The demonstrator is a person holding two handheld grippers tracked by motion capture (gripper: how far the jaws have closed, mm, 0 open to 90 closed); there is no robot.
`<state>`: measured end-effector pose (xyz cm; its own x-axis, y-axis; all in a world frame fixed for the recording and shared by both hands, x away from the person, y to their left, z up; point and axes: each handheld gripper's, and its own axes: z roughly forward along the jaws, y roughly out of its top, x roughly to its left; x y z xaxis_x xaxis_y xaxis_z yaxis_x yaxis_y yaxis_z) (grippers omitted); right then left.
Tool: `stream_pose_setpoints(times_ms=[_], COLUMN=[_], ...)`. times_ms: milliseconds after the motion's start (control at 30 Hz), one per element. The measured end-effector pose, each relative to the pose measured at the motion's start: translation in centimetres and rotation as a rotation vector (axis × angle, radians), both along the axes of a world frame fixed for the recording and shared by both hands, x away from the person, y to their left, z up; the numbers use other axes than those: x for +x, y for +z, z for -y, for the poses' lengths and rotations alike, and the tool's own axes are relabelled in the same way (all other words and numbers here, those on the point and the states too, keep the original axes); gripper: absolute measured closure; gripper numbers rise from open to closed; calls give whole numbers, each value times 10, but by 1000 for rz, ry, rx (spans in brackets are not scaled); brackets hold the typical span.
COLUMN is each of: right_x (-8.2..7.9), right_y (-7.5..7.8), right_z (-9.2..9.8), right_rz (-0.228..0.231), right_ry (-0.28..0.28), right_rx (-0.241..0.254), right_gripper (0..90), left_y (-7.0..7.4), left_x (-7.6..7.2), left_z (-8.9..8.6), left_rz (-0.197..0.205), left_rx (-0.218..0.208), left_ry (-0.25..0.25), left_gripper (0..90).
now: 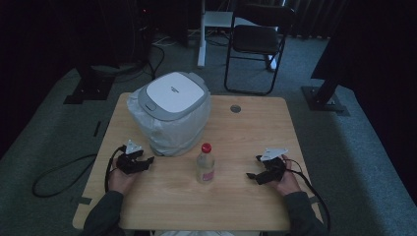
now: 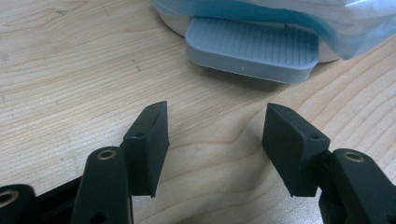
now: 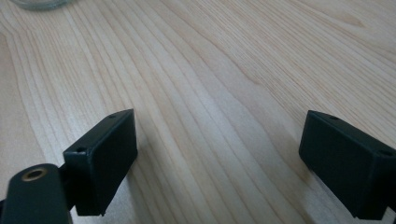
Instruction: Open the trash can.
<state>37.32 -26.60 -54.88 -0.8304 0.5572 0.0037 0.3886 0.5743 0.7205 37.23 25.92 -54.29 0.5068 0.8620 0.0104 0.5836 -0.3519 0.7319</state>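
**A:** Start at the near edge of the tabletop (image 1: 236, 196). What do the hands have?

**B:** Each hand holds a gripper resting low over the wood. The left gripper (image 1: 140, 162) sits toward the near-left corner, its jaws spread wide with nothing between them; in the left gripper view (image 2: 215, 140) only bare wood grain lies in the gap. The right gripper (image 1: 254, 167) sits toward the near-right corner, jaws likewise wide apart and empty, as the right gripper view (image 3: 217, 158) shows.

**A:** And between them?

**B:** A clear bottle (image 1: 205, 164) with a red cap stands upright near the middle of the tabletop, a little toward the near edge, apart from both grippers. Its base just shows at the top-left corner of the right gripper view (image 3: 39, 3).

**A:** Farther back?

**B:** A white pedal bin (image 1: 169, 110) with a grey-rimmed lid and a plastic liner bag stands at the far-left part of the tabletop, close in front of the left gripper. Its ribbed grey pedal (image 2: 252, 49) points toward those jaws, not touching them.

**A:** Beyond the table?

**B:** A folding chair (image 1: 255, 44) on the carpet.
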Motion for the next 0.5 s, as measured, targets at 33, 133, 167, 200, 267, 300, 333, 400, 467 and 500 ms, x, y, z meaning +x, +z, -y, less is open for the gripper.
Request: stream_pose_setpoints(times_ms=[33, 133, 167, 200, 267, 300, 333, 400, 467, 500], right_x=[0, -1, -6, -6, -9, -10, -12, -13, -13, -13], right_y=[0, 0, 0, 0, 0, 0, 0, 0, 0, 0], right_z=[0, -2, -9, -9, -13, -14, -16, -17, -17, -17], right_rz=[0, -1, 2, 2, 2, 0, 1, 2, 2, 2], right_ry=[0, -28, -89, -89, -95, -89, -91, -92, -93, -92], right_rx=[0, 2, -2, -2, -2, 0, -2, -1, -1, -1], right_gripper=[106, 111, 110, 110, 110, 110, 110, 111, 112, 113], left_y=[0, 0, 0, 0, 0, 0, 0, 0, 0, 1], left_x=[0, 0, 0, 0, 0, 0, 0, -1, -1, -1], left_z=[0, 1, 1, 1, 1, 1, 1, 2, 2, 2], left_rz=[0, 2, 2, 2, 1, 1, 1, -1, -3, -6], left_rx=[0, 3, 4, 4, 3, 3, 2, 4, 5, 5], left_ry=[0, 3, 4, 4, 3, 1, -1, -5, -7, -6], left_gripper=[410, 407, 405, 405, 406, 406, 406, 405, 405, 405])
